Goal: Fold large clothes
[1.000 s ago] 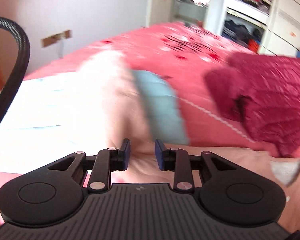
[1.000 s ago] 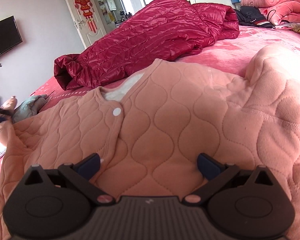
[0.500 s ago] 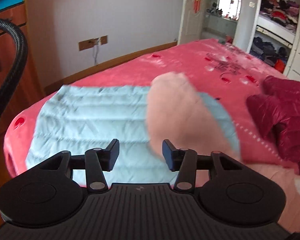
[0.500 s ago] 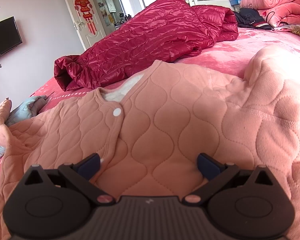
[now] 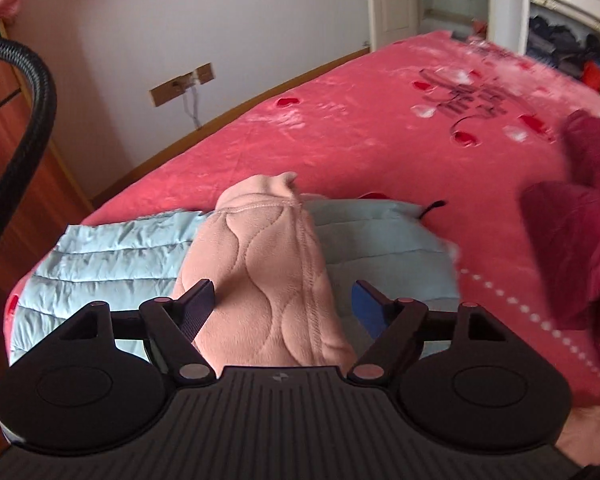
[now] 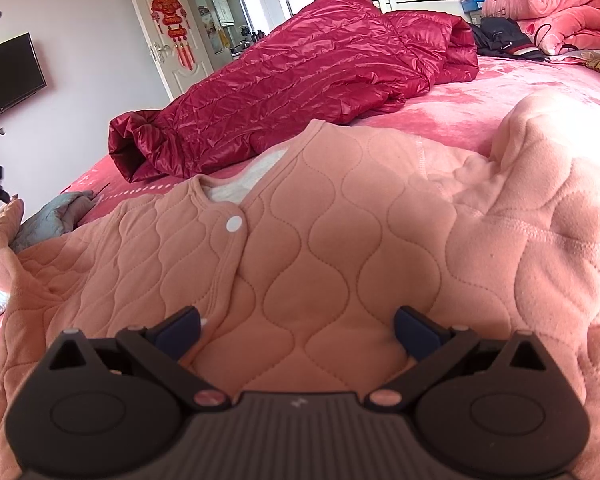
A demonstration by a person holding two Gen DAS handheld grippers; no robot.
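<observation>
A pink quilted jacket (image 6: 320, 240) lies spread front-up on the red bed, with a white snap button at its neck. My right gripper (image 6: 298, 328) is open, jaws wide, just above the jacket's lower front. One pink sleeve (image 5: 260, 272) stretches out over a light blue padded jacket (image 5: 100, 264). My left gripper (image 5: 284, 304) is open, with the sleeve lying loose between its fingers. The sleeve's cuff points away from me.
A dark red down coat (image 6: 300, 92) lies bunched behind the pink jacket, also at the right of the left wrist view (image 5: 580, 248). The bed edge (image 5: 112, 200) and a wooden cabinet (image 5: 4, 128) are at left. Folded quilts (image 6: 548, 8) sit at the back right.
My left gripper has opened wide and drawn back, letting go of the sleeve, which now lies stretched over the blue jacket. The right gripper has not moved.
</observation>
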